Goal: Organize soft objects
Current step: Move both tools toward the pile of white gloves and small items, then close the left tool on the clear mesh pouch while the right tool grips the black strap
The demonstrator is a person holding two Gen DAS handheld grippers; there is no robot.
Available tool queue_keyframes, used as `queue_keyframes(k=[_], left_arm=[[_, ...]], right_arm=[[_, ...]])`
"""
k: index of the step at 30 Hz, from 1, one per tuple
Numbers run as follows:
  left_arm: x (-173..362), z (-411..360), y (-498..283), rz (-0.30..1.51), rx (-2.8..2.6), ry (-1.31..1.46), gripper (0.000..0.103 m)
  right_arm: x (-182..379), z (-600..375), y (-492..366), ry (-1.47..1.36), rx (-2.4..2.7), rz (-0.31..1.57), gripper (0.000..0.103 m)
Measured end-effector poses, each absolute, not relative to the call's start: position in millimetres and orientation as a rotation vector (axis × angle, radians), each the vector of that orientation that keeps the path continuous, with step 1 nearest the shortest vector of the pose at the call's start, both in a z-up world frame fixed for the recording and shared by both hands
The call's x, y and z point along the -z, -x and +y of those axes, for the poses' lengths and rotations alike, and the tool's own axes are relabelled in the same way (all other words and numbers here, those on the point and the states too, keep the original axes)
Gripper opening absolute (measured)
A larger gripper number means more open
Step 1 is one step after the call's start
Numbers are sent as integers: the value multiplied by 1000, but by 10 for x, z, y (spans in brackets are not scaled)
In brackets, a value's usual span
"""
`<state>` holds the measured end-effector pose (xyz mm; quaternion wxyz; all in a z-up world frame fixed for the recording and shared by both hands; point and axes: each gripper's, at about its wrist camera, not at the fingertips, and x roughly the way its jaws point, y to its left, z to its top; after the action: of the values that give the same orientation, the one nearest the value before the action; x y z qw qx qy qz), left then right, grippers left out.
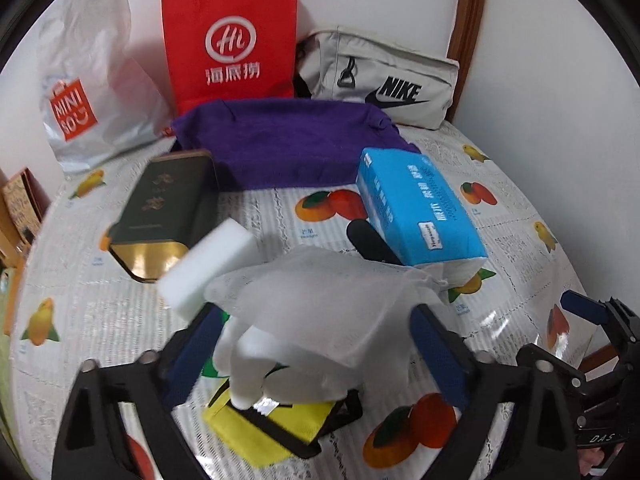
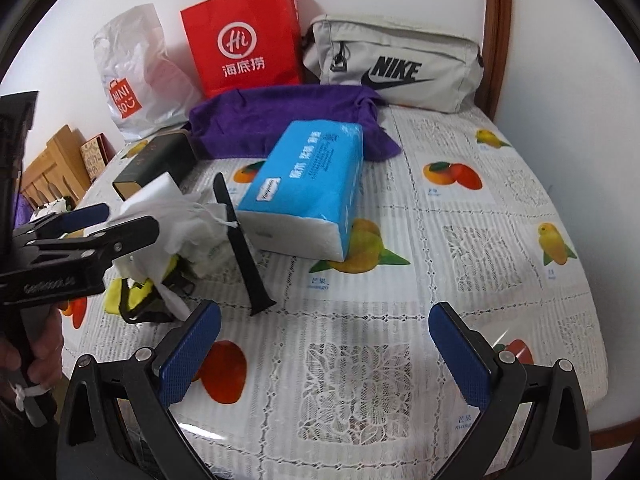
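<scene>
The left gripper [image 1: 316, 344] hangs low over the near-left part of the table [image 2: 500, 240], its blue-padded jaws spread wide around a translucent white mesh pouch [image 1: 320, 304] with a drawstring. From the left wrist view the pouch fills the gap between the pads, but I cannot tell whether either pad actually presses it; it looks draped or loosely bunched, not pinched. A white sponge block [image 1: 208, 268] sits just beside the pouch toward the dark green tin [image 1: 168, 208], and a yellow fabric piece with black trim [image 1: 268, 428] lies under the pouch. These soft items are clustered together, probably so they can be gathered one after another. The blue tissue pack [image 2: 308, 192] lies near the table's middle, and a black strap-like strip [image 2: 240, 240] rests against its near-left side. The purple towel [image 2: 288, 120] is spread behind it, in front of the red paper bag [image 2: 244, 40], the Miniso plastic bag [image 2: 136, 88] and the grey Nike pouch [image 2: 392, 68], which stand along the wall, likely as destinations.

The left gripper is held roughly level, pointing across the table, gripped from below by a hand [image 2: 36, 356] seen in the right wrist view. The right gripper [image 2: 324, 356] hovers over bare tablecloth, jaws wide and holding nothing, well apart from the tissue pack, seemingly waiting.
</scene>
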<state>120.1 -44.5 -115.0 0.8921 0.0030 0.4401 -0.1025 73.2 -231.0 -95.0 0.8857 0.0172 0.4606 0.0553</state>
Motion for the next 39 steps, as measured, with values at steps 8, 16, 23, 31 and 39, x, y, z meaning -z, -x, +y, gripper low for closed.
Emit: queue_keyframes(k=[8,16,23,31,39], left_arm=[[1175,-314,-1249,893,266,42,44],[1099,-323,-1248,864,294,4,51],[1049,-356,-1313,833,312,-22,76],[1179,-499,-1511,880,362,-38,60],[1164,-372,-1519,879,397,20,11]], right_arm=[[1151,-2293,-899,-72,-167,985,102],[1270,-2094,-1016,-41,-230,1011,102],[1337,-2090,-1072,-47,-234,1035,102],[1381,-2152,-1140,-68,-213,1060,102],[1414,-2144,-1205,-89,-227,1062,100]])
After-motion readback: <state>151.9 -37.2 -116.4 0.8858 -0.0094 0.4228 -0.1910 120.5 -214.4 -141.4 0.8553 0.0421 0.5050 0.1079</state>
